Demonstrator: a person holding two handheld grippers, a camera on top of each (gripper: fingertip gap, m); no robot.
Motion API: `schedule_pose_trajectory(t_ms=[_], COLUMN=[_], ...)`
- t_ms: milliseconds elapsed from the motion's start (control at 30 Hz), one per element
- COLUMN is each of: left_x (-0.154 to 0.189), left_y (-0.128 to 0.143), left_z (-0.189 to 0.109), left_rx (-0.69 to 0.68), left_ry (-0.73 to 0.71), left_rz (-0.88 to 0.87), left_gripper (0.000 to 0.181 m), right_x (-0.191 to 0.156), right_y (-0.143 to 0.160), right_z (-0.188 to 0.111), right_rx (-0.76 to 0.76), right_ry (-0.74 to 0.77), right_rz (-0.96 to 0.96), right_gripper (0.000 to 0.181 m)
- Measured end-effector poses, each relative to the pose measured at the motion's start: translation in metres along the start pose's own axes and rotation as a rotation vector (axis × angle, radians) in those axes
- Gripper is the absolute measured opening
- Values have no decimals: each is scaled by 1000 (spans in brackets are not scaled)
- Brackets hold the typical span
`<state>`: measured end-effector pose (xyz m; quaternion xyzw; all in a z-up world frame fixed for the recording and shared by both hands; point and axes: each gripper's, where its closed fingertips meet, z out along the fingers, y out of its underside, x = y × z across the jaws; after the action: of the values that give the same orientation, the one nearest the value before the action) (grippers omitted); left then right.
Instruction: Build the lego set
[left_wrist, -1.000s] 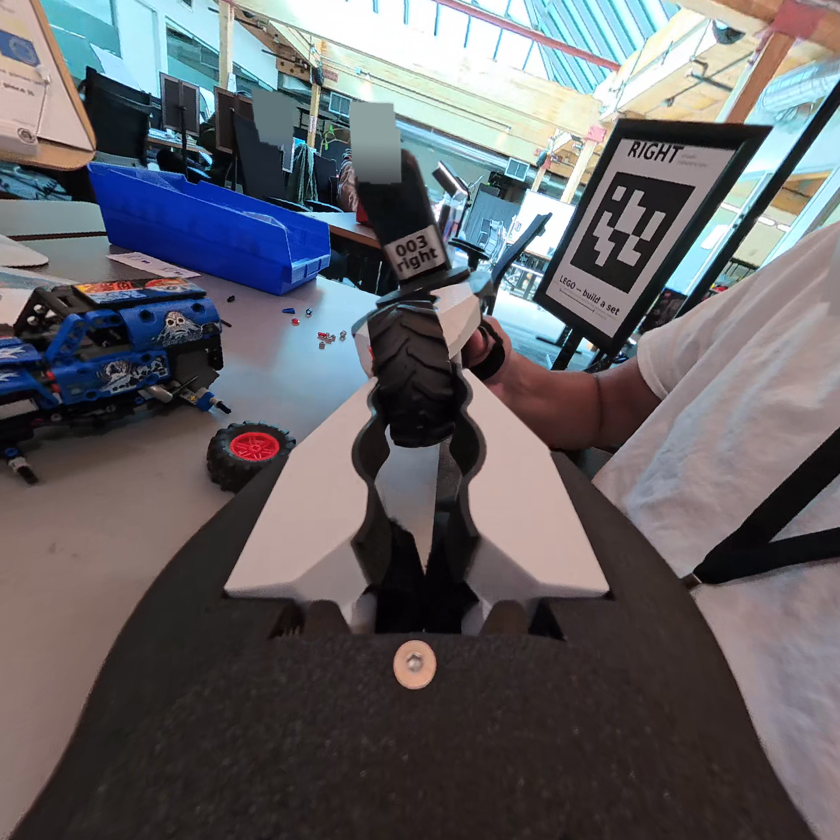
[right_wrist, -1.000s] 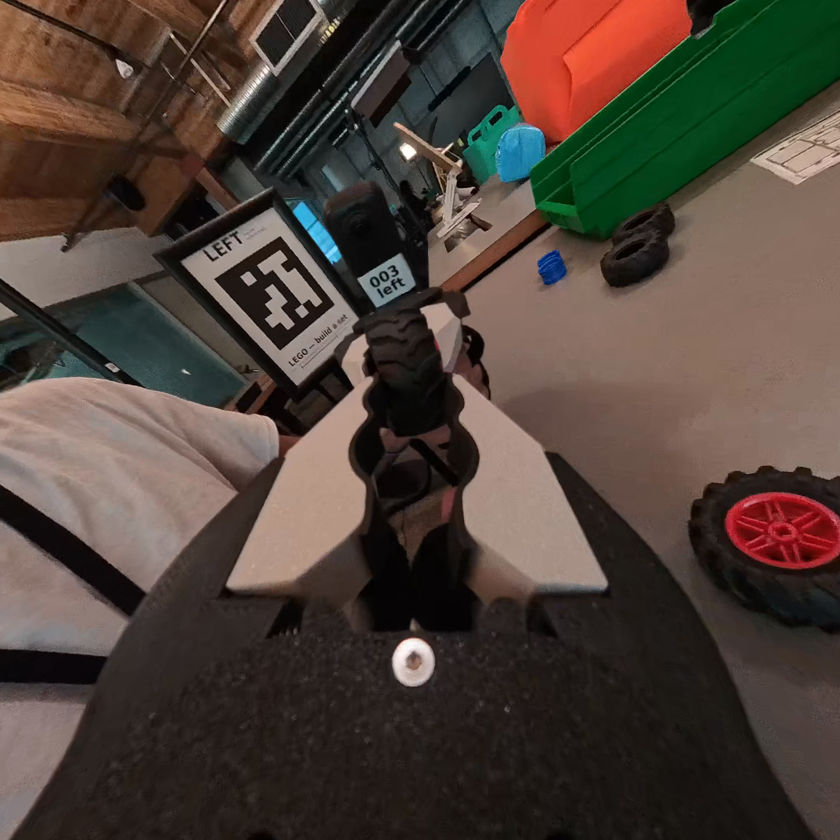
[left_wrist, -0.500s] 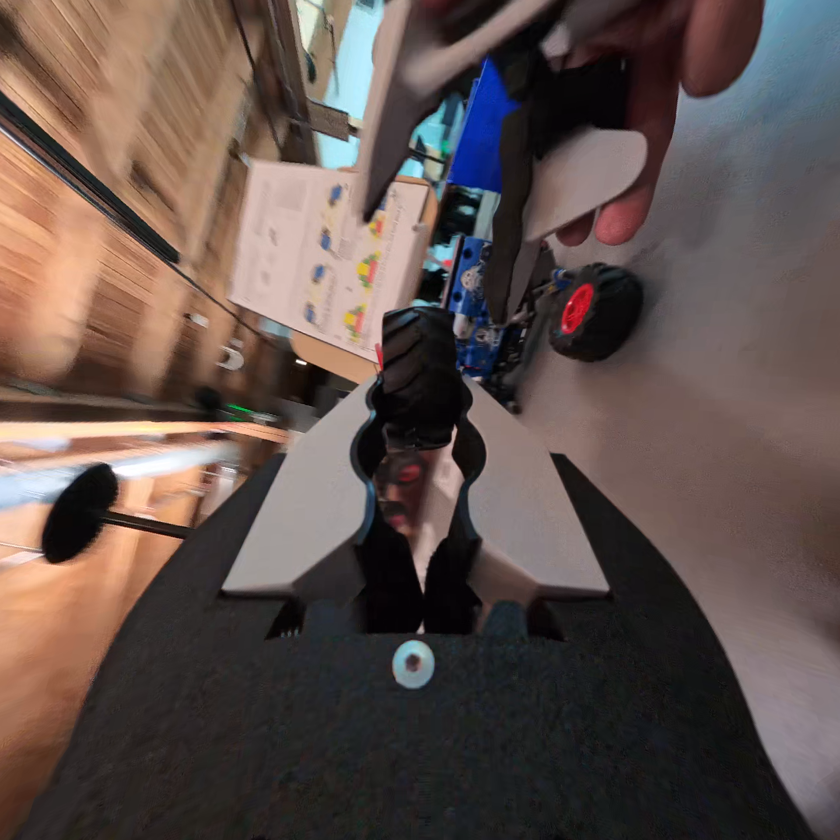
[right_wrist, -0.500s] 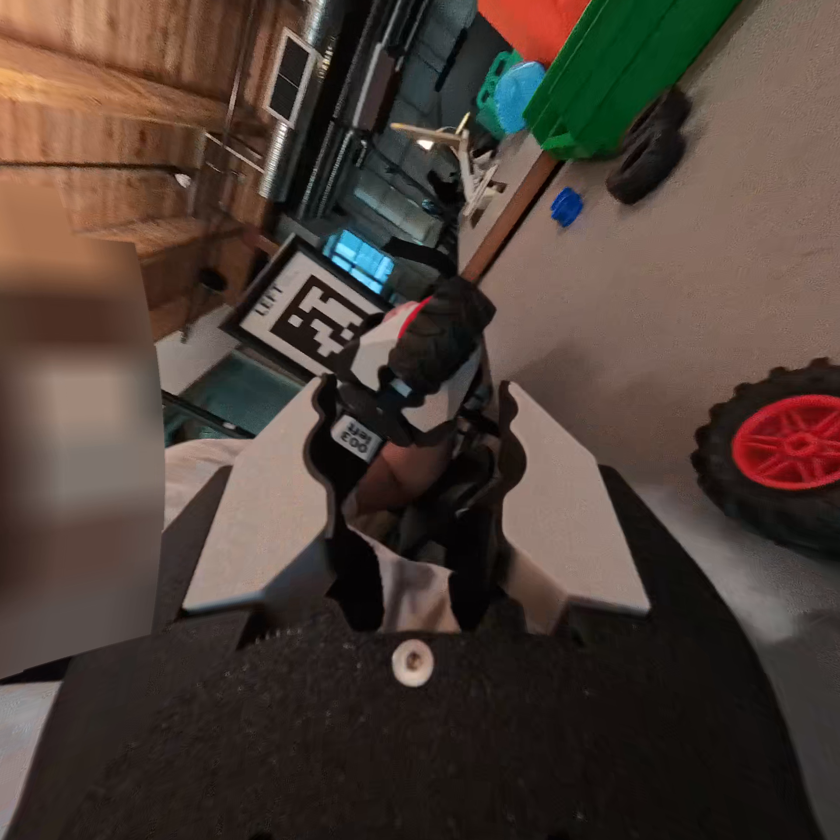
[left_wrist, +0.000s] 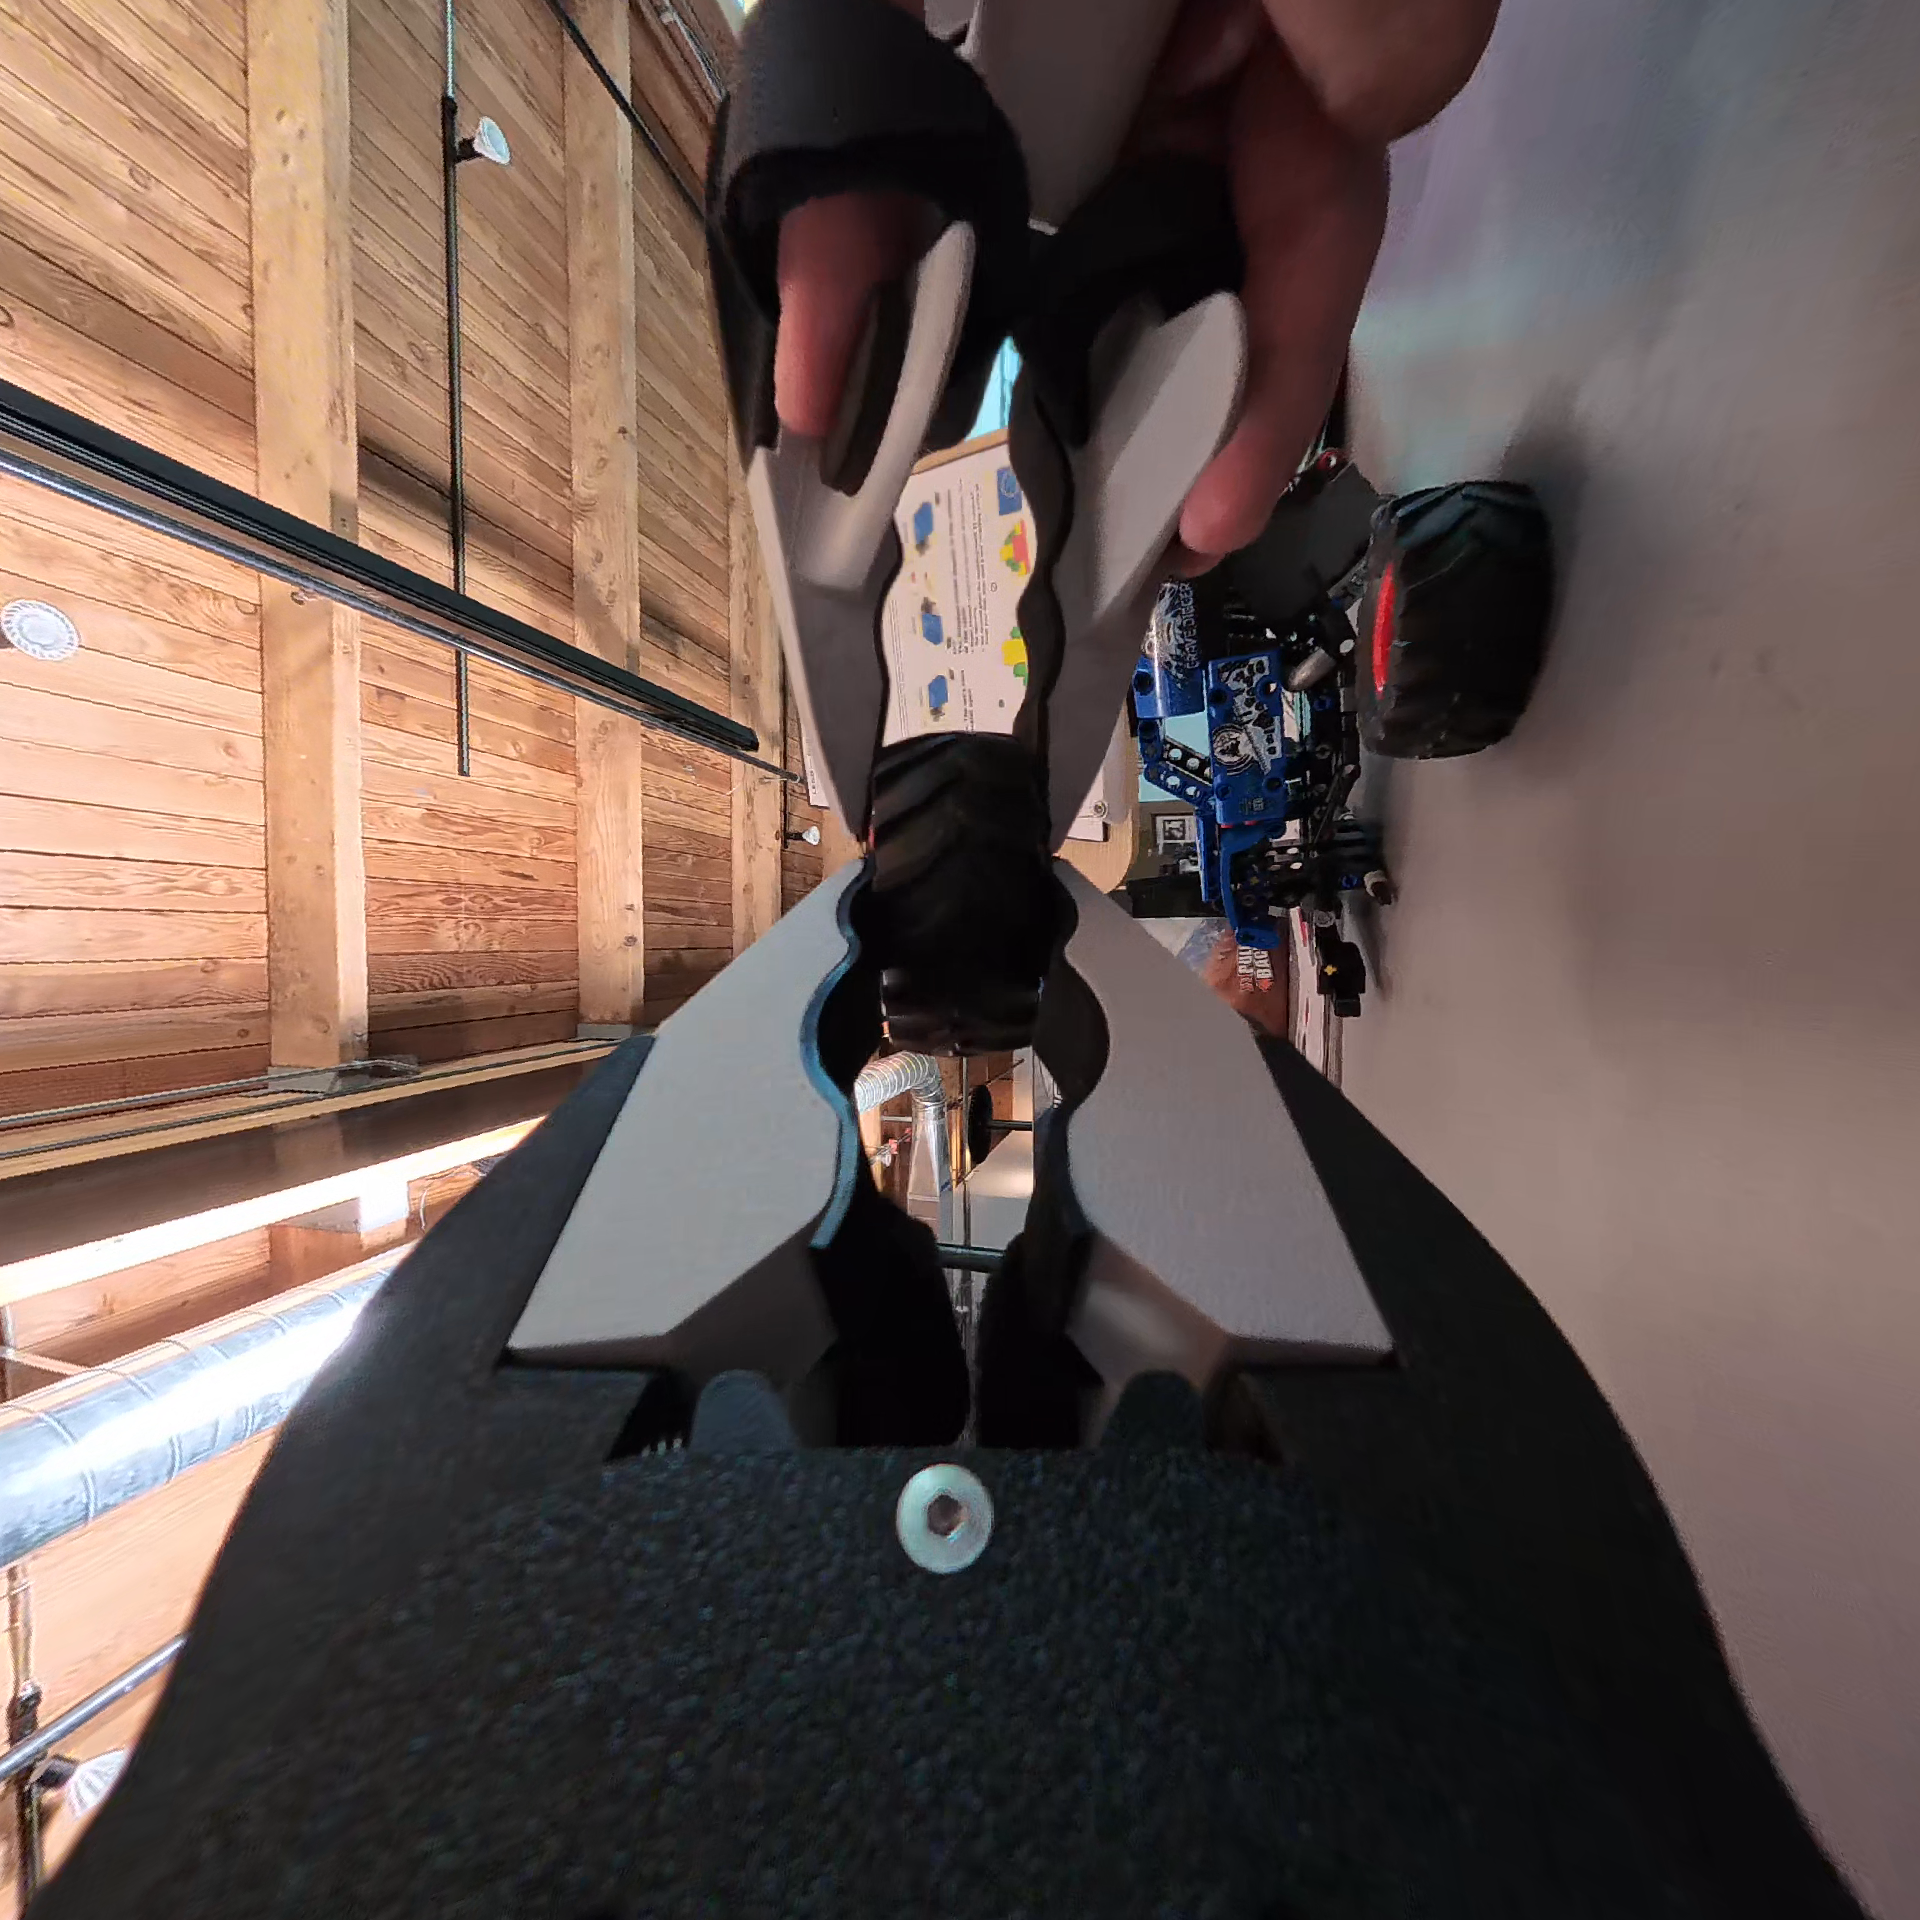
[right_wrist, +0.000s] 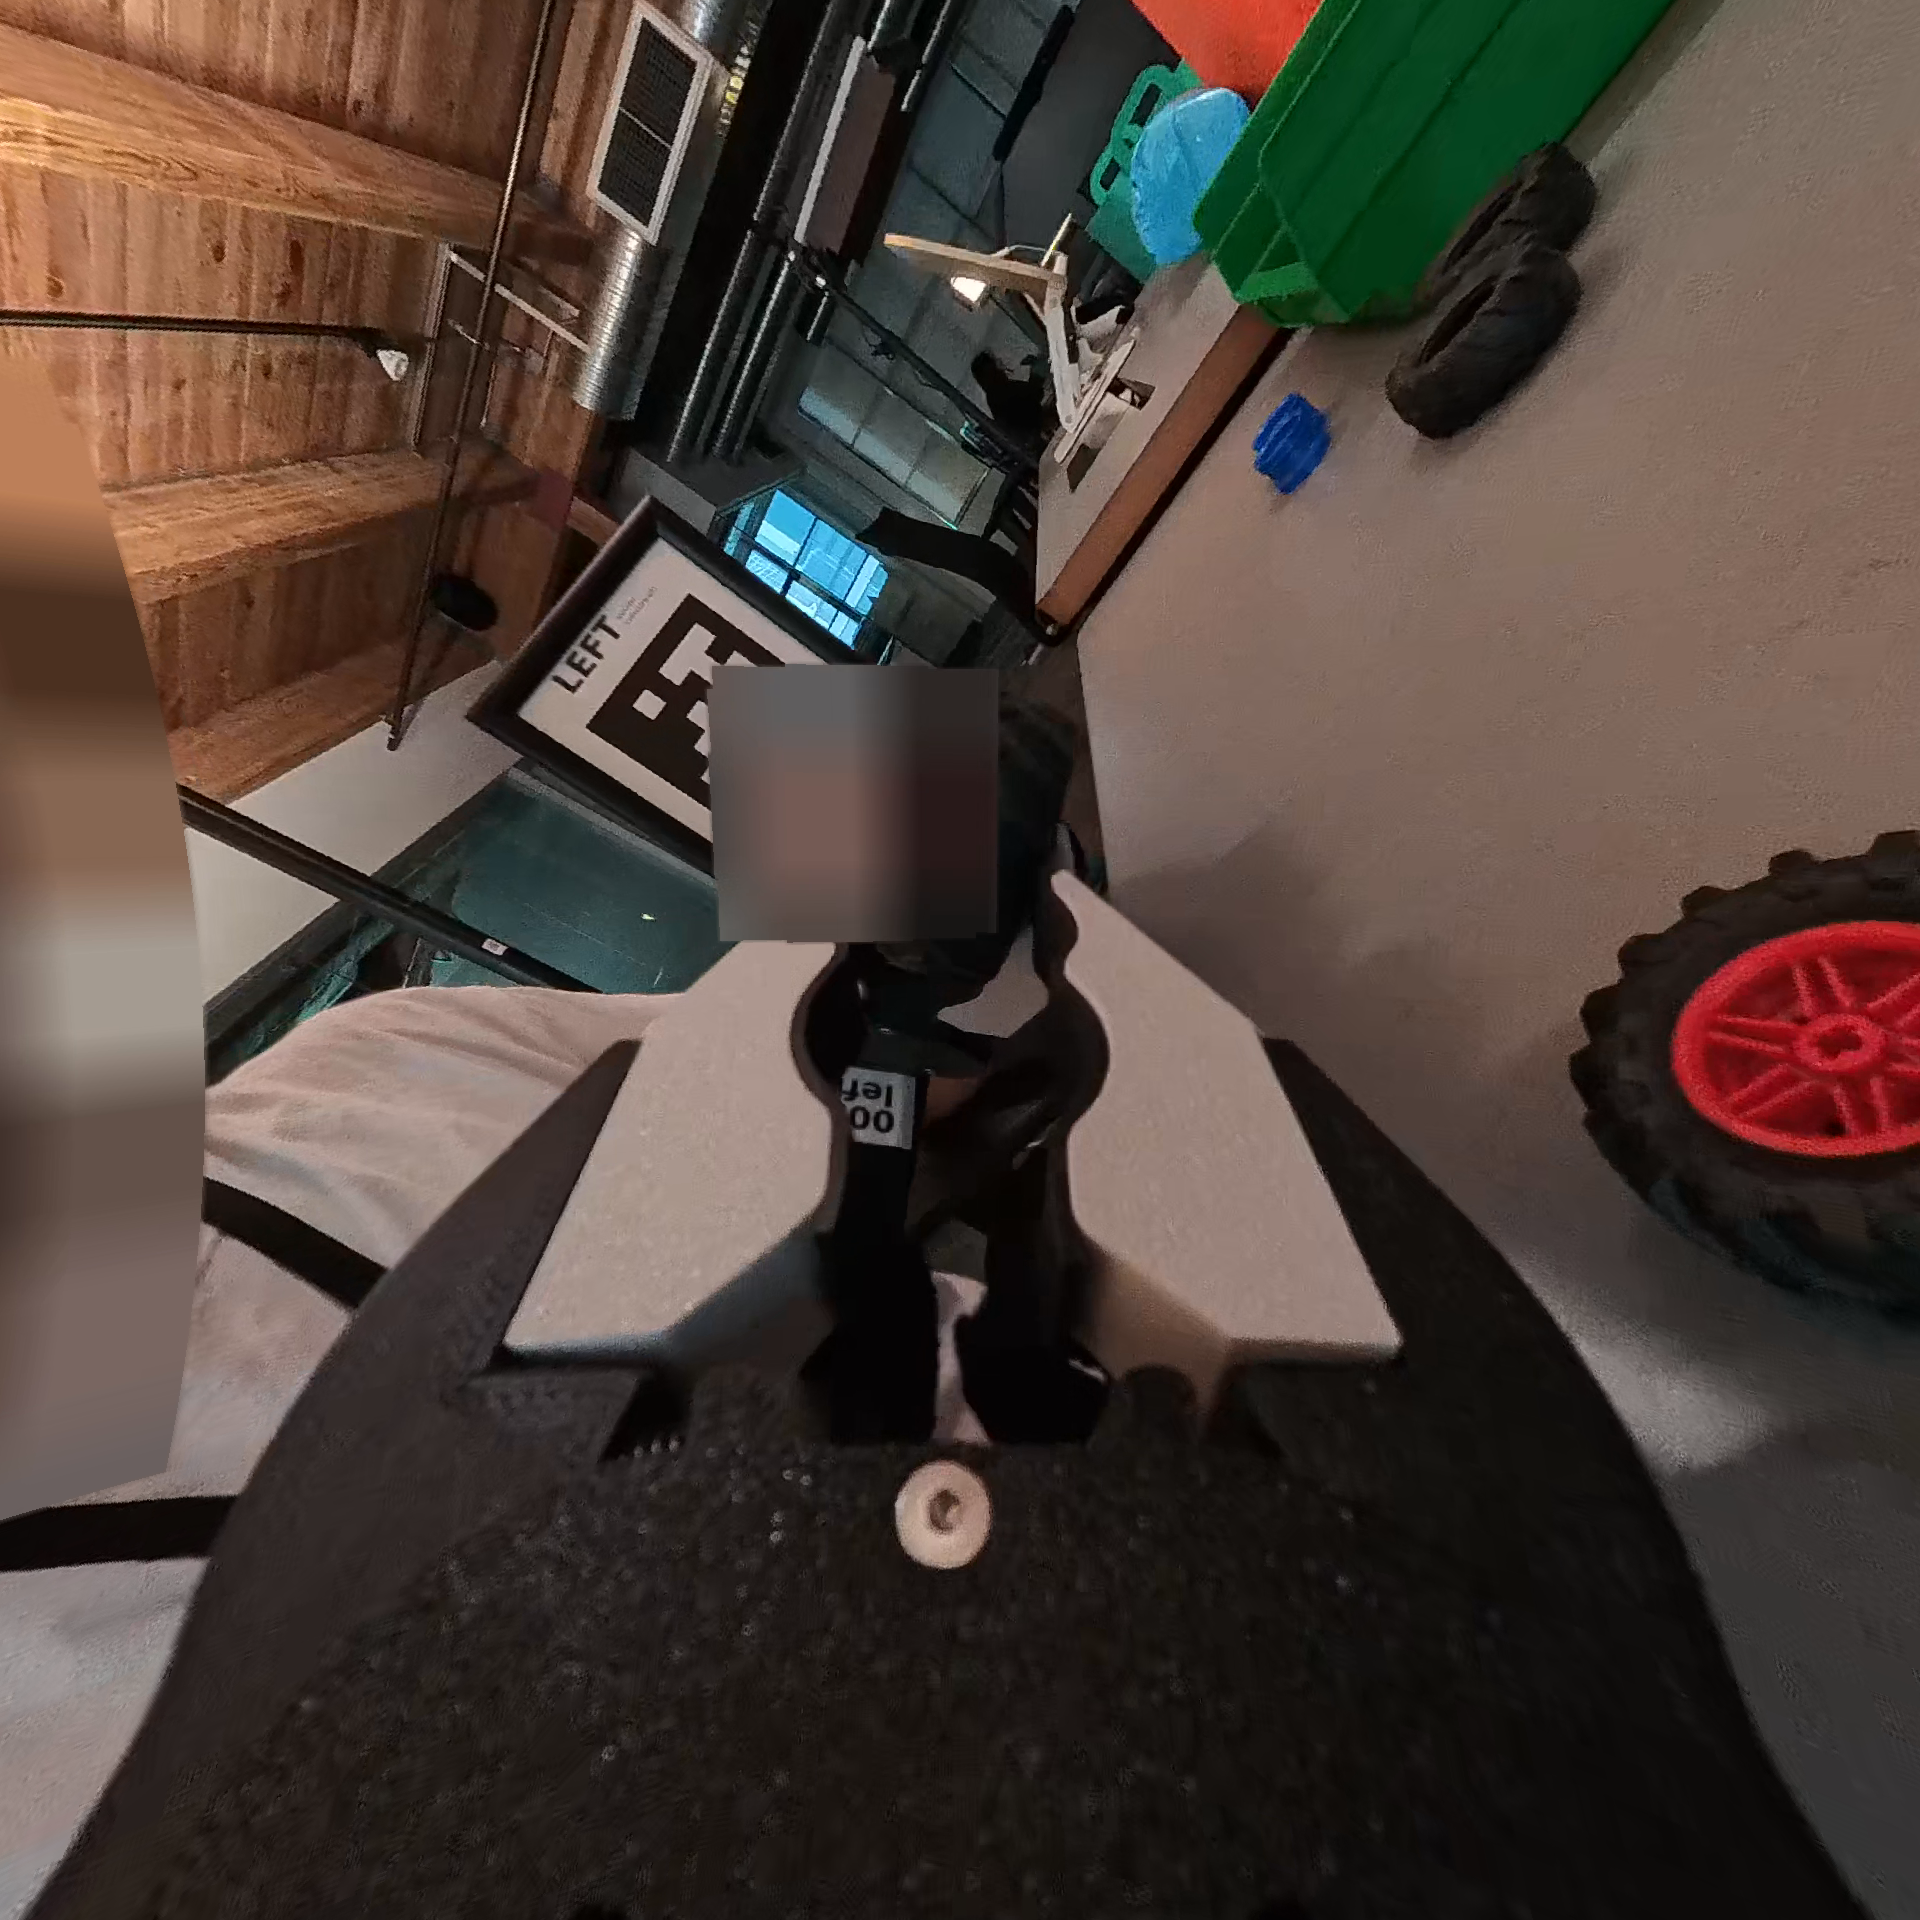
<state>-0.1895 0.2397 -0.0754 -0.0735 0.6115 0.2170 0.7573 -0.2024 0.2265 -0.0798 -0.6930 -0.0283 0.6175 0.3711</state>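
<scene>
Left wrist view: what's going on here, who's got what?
A person is building a Lego truck with two handheld grippers. The left gripper is clamped on a black tyre. The right gripper meets it from the opposite side, fingertips at the tyre's far end; whether it grips is unclear. The blue truck lies on the table behind, one red-hubbed wheel beside it.

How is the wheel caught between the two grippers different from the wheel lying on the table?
The held wheel is up in the air, pinched by the left gripper and the right gripper; the loose wheel lies free on the grey table. The held one shows only black tread, the loose one its red spoked hub. Both have chunky black tyres.
</scene>
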Motion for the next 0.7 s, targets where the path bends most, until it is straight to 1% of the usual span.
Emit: schedule_pose_trajectory(t_ms=[133, 233, 333, 400, 433, 467, 500, 533, 567, 600, 633, 667, 700], left_x=[-6, -4, -1, -1, 2, 9, 14, 14, 13, 11, 12, 15, 13], left_y=[0, -1, -2, -3, -4, -4, -3, -2, -2, -2, -1, -3, -12], left_z=[0, -1, -1, -2, -2, -3, -4, -7, -10, -10, -7, -4, -4], left_rx=[2, 0, -2, 1, 4, 7, 6, 20, 48, 71, 77, 83, 135], left_ry=[-33, -32, -18, 4, 43, 112, 171, 206, 243, 295, 379, 507, 663], left_rz=[29, 48, 30, -36, -96, -175, -264, -361, -481, -649, -878, -1147, -1417], left_gripper=[23, 23, 23, 24, 28, 37, 43, 52, 51, 55, 62, 70, 82], right_x=[-6, -4, -3, -3, -2, 4, 10, 13, 11, 7, 2, -7, -12], right_y=[-5, -4, -2, 0, 0, -4, -7, -10, -13, -16, -16, -10, -3], right_z=[0, -1, -1, -2, -3, -7, -13, -20, -25, -29, -30, -29, -27], right_rx=[39, 51, 41, 12, 1, 10, 7, -2, -4, -2, -17, -62, -115], right_ry=[-60, -87, -52, -18, 10, 72, 138, 181, 192, 193, 181, 138, 114], right_rz=[75, 122, 78, 10, -23, -73, -135, -188, -231, -272, -314, -361, -392], right_gripper=[30, 27, 26, 26, 26, 26, 26, 26, 25, 25, 26, 26, 26])
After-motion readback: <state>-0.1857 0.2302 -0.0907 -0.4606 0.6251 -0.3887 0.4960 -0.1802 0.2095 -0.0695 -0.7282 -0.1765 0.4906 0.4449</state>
